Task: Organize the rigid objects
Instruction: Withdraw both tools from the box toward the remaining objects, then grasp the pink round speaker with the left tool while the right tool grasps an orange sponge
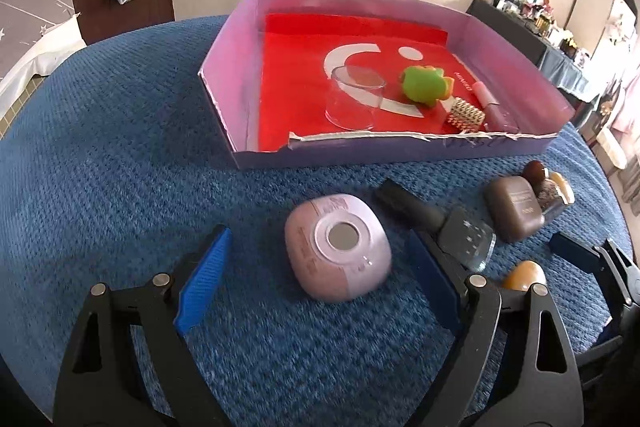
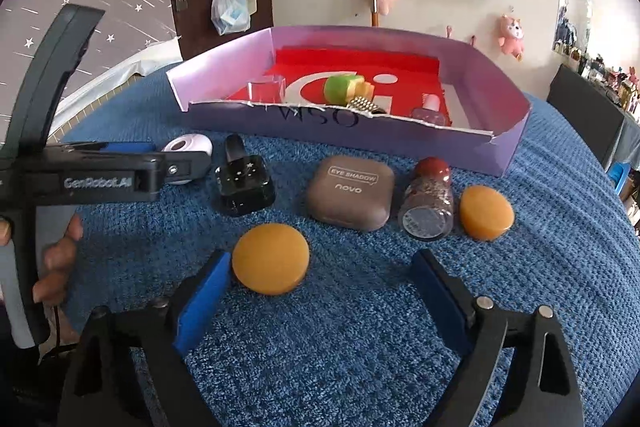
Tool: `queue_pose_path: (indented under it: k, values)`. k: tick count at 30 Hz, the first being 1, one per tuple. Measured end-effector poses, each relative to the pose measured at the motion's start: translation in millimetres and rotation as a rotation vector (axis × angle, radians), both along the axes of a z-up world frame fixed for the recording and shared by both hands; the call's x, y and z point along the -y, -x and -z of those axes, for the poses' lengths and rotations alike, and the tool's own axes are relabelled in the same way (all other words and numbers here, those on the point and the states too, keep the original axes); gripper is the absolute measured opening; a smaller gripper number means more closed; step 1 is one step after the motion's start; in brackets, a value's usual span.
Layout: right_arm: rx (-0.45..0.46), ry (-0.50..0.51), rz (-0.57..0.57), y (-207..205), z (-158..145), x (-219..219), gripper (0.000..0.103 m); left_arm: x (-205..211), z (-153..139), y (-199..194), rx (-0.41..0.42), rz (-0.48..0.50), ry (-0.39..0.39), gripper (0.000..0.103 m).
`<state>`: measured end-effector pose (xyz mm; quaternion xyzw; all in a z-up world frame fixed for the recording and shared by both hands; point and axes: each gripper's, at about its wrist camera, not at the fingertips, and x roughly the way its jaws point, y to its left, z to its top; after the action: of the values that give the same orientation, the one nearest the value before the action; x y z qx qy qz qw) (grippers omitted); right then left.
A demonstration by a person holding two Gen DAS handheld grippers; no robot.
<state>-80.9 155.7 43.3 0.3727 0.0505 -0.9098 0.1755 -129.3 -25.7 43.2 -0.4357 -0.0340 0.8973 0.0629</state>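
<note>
Left gripper (image 1: pixel 320 283) stands open around the lilac case (image 1: pixel 338 247) on the blue cloth (image 1: pixel 120 147), pads clear. Centre, then close squarely across its rounded sides. Right gripper (image 2: pixel 320 303) is open beside the amber disc (image 2: pixel 271 258). Purple tray (image 2: pixel 400 143) lies beyond; its front wall hides part of its contents.

L gripper (image 1: pixel 320 287) points fwd and down, jaws wide apart, blue pads (image 1: pixel 204 279) facing each other, nothing pressed between them. In the R wrist view it shows from the side at far left, w/ the person's hand (image 2: pixel 56 259) wrapped round its handle, fingers curled. R gripper (image 2: pixel 324 299) also tilts down, jaws spread, pads clear of any contact. It shows at the right edge of the L wrist view, just beside the L one.
</note>
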Motion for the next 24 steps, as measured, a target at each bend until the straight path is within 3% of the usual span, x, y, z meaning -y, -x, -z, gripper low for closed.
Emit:
queue_pose_path:
  k: [3, 7, 8, 9, 10, 15, 24]
  values:
    - [0.014, 0.000, -0.010, 2.1, 0.5, 3.1, 0.083, -1.1, 1.6, 1.8, -0.004, -0.004, 0.016, 0.079]
    - [0.009, -0.008, -0.027, 3.2, 0.2, 8.6, 0.070, -2.2, -1.0, 0.5, -0.021, 0.029, -0.003, 0.050]
    - [0.006, -0.008, -0.032, 3.1, -0.1, 9.8, 0.063, -2.8, -1.2, -0.5, -0.021, 0.034, -0.004, 0.050]
    - [0.003, -0.002, -0.042, 2.1, -0.7, 10.5, 0.045, -3.3, -1.0, -2.6, -0.027, 0.039, -0.007, 0.050]
    - [0.005, 0.009, -0.060, 0.8, -1.7, 11.8, 0.040, -3.6, -0.9, -4.4, -0.029, 0.044, -0.010, 0.050]
    - [-0.026, 0.020, -0.057, -2.6, -11.5, 6.9, 0.040, -7.2, -4.4, -19.4, -0.042, 0.069, -0.045, 0.050]
    - [-0.094, 0.050, 0.020, 9.3, -40.8, -21.2, 0.040, -21.4, -21.2, -39.9, -0.094, 0.127, -0.032, 0.050]
